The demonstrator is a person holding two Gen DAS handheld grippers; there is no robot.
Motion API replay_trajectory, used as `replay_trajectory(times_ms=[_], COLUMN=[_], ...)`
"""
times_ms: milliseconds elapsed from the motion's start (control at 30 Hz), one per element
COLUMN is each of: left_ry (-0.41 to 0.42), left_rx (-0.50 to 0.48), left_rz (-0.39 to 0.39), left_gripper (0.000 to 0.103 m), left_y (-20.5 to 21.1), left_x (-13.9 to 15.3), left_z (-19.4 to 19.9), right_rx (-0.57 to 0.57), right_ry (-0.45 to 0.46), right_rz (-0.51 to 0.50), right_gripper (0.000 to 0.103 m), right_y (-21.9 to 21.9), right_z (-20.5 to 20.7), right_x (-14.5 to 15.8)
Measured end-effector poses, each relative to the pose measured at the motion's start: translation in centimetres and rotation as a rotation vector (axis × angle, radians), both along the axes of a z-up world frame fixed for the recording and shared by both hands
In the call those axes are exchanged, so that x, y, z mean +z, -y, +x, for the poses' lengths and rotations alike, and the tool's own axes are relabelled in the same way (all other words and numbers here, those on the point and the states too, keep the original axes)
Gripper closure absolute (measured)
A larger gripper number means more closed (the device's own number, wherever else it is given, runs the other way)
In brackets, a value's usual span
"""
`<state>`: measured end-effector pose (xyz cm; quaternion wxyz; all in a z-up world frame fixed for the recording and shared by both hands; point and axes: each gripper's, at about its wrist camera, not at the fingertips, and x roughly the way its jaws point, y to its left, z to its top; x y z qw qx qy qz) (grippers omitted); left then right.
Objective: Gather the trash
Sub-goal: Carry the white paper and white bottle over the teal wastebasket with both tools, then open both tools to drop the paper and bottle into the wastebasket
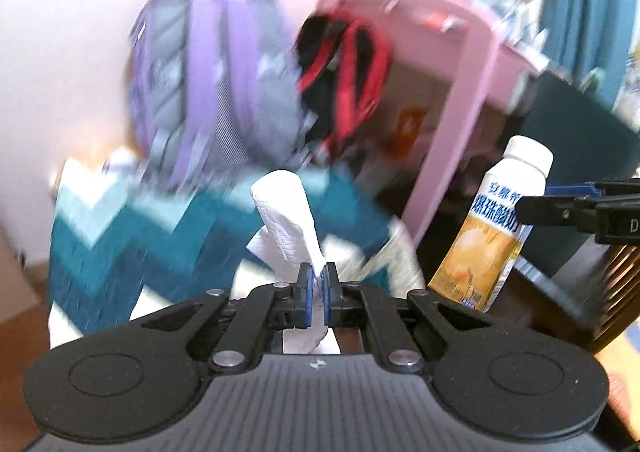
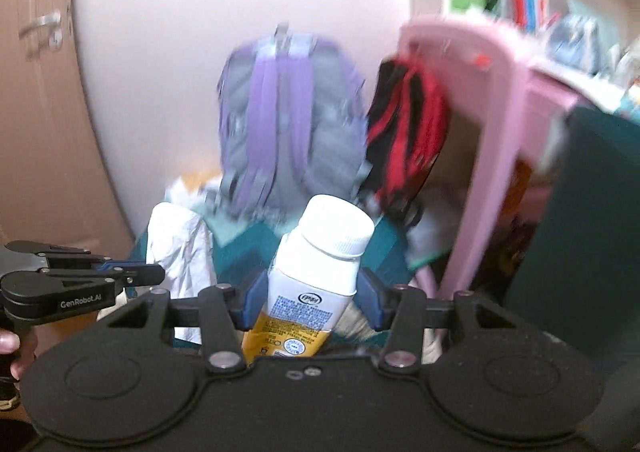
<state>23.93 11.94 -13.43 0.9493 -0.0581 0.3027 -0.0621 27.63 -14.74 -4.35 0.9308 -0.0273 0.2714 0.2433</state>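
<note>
both grippers loaded. left gripper (image 1: 319, 284) is clamped tight on a crumpled paper towel (image 1: 286, 219), pads pinching its lower part, the rest sticking up and forward past the tips. right gripper (image 2: 312, 302) holds a small drink bottle (image 2: 320, 272) across its squarish body, just under the shoulder, white cap (image 2: 338, 226) pointing away from me; jaws stand fairly wide because the body fills them.

from the left camera i see the bottle (image 1: 496, 228) off to the right with one right finger across its label. from the right camera the towel (image 2: 180, 248) is at left, the left gripper (image 2: 132, 276) beside it, and a bit of the person's hand (image 2: 8, 348) at the frame edge.

handling, my read: towel is light, soft, squashes to nothing, so a hard pinch anywhere works and it won't slip. bottle looks like thin carton or plastic, light if empty, smooth printed sides. flat faces are the place to grip; too much squeeze could dent it, too little and it slides out.

behind: purple backpack (image 2: 288, 119), red and black bag (image 2: 404, 139), pink chair frame (image 2: 500, 139), teal and white zigzag fabric (image 1: 132, 244). background is blurred. no bin visible in either view, so i can't tell where the drop goes.
</note>
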Motion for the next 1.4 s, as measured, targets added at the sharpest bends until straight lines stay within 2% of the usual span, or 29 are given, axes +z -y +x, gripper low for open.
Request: replay_trajectory(times_ms=[300, 500, 533, 567, 600, 633, 667, 800, 967, 1100, 1167, 1400], left_ry=[0.225, 0.32, 0.331, 0.338, 0.342, 0.342, 0.346, 0.312, 0.187, 0.092, 0.035, -0.062], left_rx=[-0.114, -0.203, -0.22, -0.231, -0.247, -0.264, -0.274, -0.336, -0.405, -0.451, -0.454, -0.448], left_rz=[0.048, 0.007, -0.002, -0.012, -0.023, -0.024, -0.019, -0.023, -0.045, -0.025, -0.005, 0.025], left_gripper=[0.099, 0.099, 0.099, 0.099, 0.099, 0.099, 0.099, 0.099, 0.099, 0.099, 0.099, 0.098], left_y=[10.2, 17.9, 19.3, 20.5, 22.1, 23.4, 24.6, 30.0, 36.1, 38.5, 39.1, 39.4], left_x=[13.2, 20.0, 21.0, 21.8, 22.6, 23.2, 23.5, 23.6, 19.9, 17.2, 15.9, 13.5], left_z=[1.7, 4.9, 5.6, 6.2, 7.1, 7.8, 8.5, 11.9, 16.1, 17.9, 18.7, 20.0], right_rx=[-0.128, -0.257, -0.277, -0.311, -0.339, -0.352, -0.34, -0.404, -0.479, -0.493, -0.49, -0.457], right_ry=[0.16, 0.214, 0.221, 0.23, 0.211, 0.179, 0.13, 0.042, -0.022, -0.067, -0.095, -0.157], right_rz=[0.056, 0.073, 0.069, 0.069, 0.076, 0.09, 0.085, 0.006, 0.041, 0.034, 0.025, -0.018], right_gripper=[0.056, 0.057, 0.062, 0.09, 0.099, 0.103, 0.103, 0.103, 0.102, 0.094, 0.094, 0.086], right_y=[8.8, 15.1, 16.2, 17.4, 18.7, 20.0, 21.2, 23.9, 26.9, 28.2, 28.4, 27.7], right_z=[0.8, 3.7, 4.1, 4.5, 5.1, 6.0, 7.1, 10.9, 12.8, 13.2, 13.5, 13.6], right_x=[9.3, 13.4, 13.7, 13.8, 13.9, 13.9, 13.6, 10.7, 8.0, 7.0, 6.2, 4.8])
